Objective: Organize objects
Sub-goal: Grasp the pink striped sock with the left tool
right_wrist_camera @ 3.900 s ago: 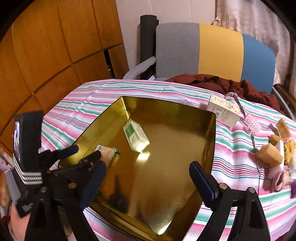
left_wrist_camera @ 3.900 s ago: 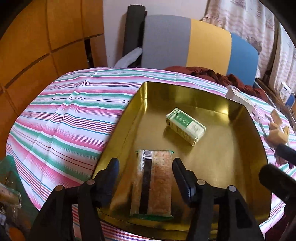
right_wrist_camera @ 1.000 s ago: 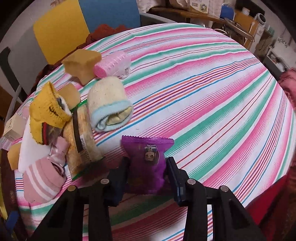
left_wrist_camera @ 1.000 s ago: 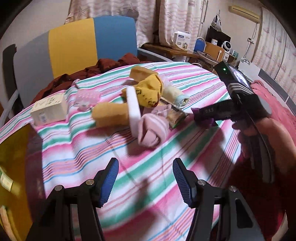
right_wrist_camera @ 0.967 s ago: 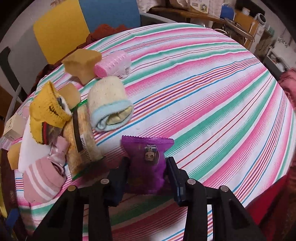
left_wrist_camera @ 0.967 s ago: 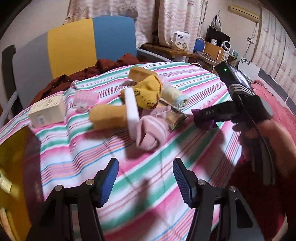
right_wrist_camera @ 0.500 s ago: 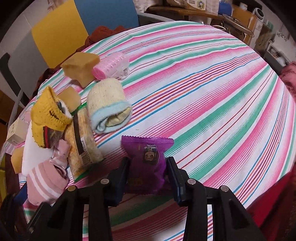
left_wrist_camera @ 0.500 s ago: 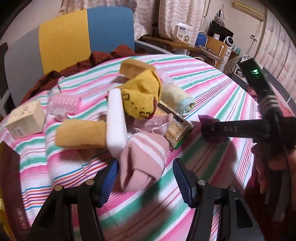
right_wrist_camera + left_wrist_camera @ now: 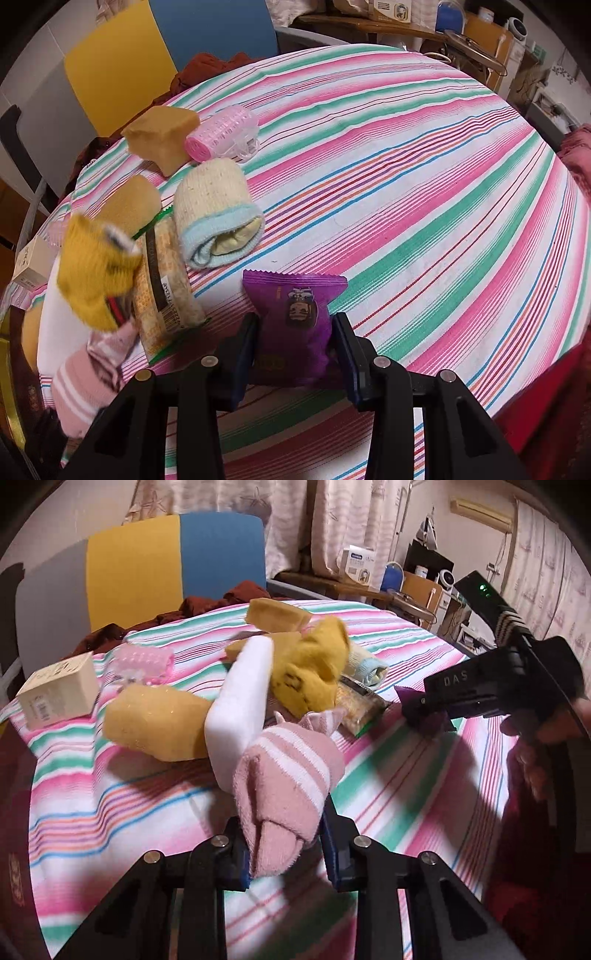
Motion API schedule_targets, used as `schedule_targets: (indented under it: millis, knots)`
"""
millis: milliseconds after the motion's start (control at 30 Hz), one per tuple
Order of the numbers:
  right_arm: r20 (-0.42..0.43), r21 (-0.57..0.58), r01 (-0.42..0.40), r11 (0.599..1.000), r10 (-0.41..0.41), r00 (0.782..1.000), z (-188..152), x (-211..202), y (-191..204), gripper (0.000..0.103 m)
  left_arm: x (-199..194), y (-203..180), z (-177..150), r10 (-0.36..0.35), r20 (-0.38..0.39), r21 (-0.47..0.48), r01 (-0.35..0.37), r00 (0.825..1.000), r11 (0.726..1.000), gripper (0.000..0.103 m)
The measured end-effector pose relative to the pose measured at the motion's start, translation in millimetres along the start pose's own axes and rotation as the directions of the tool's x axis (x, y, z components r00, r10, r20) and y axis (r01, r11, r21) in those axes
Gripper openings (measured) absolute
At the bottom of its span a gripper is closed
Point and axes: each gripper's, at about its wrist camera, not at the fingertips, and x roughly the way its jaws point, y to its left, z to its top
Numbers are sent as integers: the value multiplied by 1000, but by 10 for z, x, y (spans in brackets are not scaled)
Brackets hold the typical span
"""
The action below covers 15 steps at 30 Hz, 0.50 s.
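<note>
Both grippers grip — left gripper (image 9: 284, 843) pink sock (image 9: 284, 779), right gripper (image 9: 295, 350) purple packet (image 9: 295, 317).

The striped tablecloth (image 9: 406, 184) carried a pink roller (image 9: 221, 136), a tan sponge (image 9: 159, 136), a rolled cream sock (image 9: 214, 210) and, apparently, a cracker packet (image 9: 166, 291).

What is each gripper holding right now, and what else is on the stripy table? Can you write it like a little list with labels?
left gripper: just closed on the rolled pink-and-white striped sock
right gripper: shut on the purple foil snack packet
table cover: pink, green and white striped cloth
pile nearby: yellow knitted sock, clear-wrapped cracker pack, cream-and-blue rolled sock, pink hair roller, tan sponge block
far left: small cream cardboard box
</note>
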Motion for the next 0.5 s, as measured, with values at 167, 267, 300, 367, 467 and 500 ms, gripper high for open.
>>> schedule_targets:
  millis: [167,267,300,367,467,500]
  knots:
    - [23,38,-7,999,6,1000,40,-4,-33,41,-211,56,-145,-24,17,-22,24,1000,999,25]
    - [50,42,-7,999,5,999,48,-48,-30,41,-348,190,-136,-98,34,-117,101,995,988,25]
    - [59,41,-8,999,5,998,49,-63,-26,41,-408,221,-138,-104,44,-133,109,994,985,25]
    - [79,34,-6,999,3,997,50,-103,-6,41,-518,266,-147,-108,63,-143,116,992,983,25]
    - [99,21,-9,1000,7,995,50,-138,29,41,-686,332,-167,-120,95,-167,135,988,977,25]
    - [103,17,-11,1000,9,995,49,-147,41,41,-771,376,-187,-127,111,-184,146,986,972,25]
